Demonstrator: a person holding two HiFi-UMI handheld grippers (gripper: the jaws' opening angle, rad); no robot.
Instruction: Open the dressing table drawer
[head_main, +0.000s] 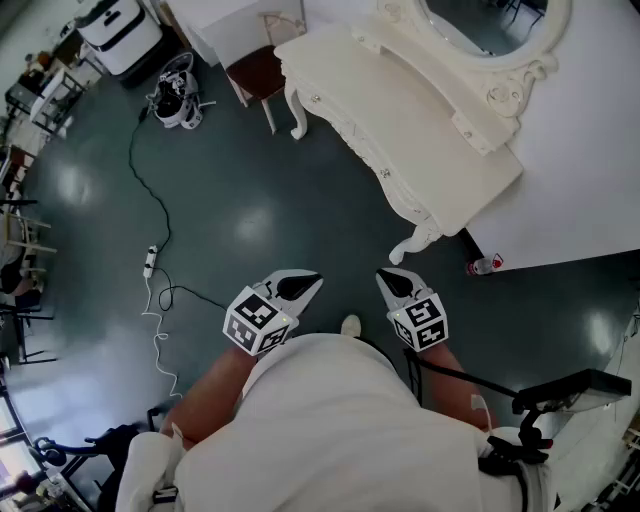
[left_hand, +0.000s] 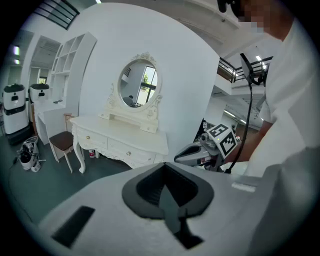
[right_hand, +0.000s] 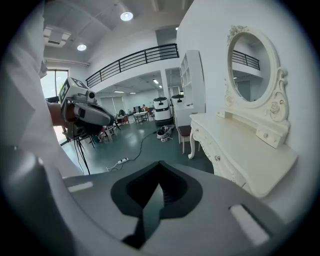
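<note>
The white dressing table (head_main: 420, 130) with its oval mirror (head_main: 490, 25) stands at the upper right of the head view. Its drawers face the dark floor, with small knobs (head_main: 385, 173) on their shut fronts. In the left gripper view the table (left_hand: 120, 135) is ahead to the left. In the right gripper view it (right_hand: 240, 150) runs along the right. My left gripper (head_main: 300, 285) and right gripper (head_main: 398, 283) are held close to my body, short of the table's near leg (head_main: 415, 245). Both have their jaws together with nothing in them.
A chair with a brown seat (head_main: 258, 72) is tucked at the table's far end. A cable and power strip (head_main: 150, 262) lie on the floor at left, near some equipment (head_main: 178, 95). A small bottle (head_main: 483, 265) lies by the wall, and a black stand (head_main: 570, 385) is at right.
</note>
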